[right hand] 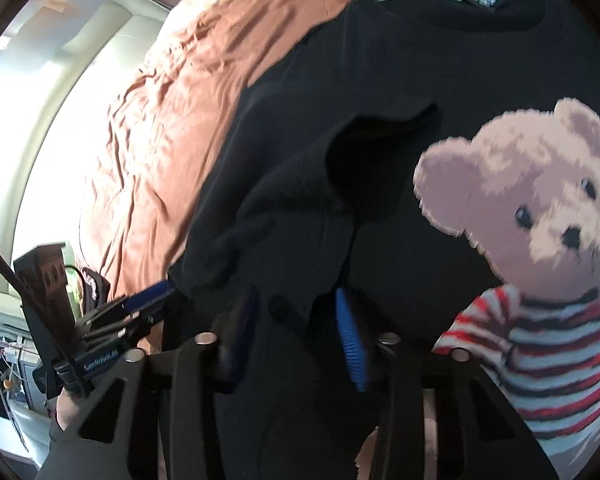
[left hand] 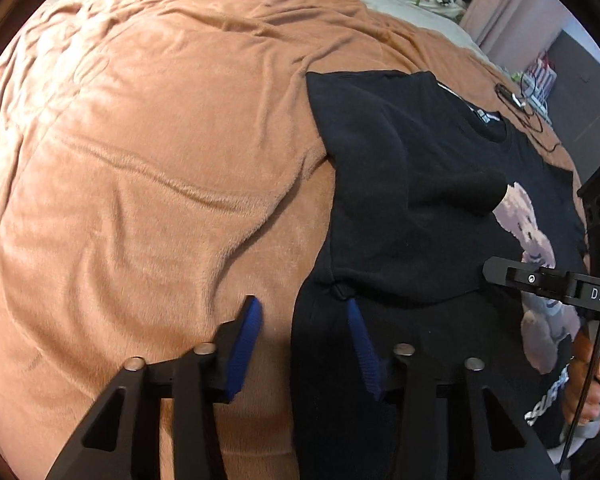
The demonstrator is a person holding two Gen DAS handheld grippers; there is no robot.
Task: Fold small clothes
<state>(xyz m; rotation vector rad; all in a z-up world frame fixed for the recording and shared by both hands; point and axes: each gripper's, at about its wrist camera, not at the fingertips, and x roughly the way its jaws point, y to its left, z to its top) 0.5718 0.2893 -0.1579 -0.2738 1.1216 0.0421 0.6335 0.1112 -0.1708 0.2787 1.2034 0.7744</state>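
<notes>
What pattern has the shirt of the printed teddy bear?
Red, white and dark stripes on the bear's shirt, clearest in the right wrist view.
</notes>
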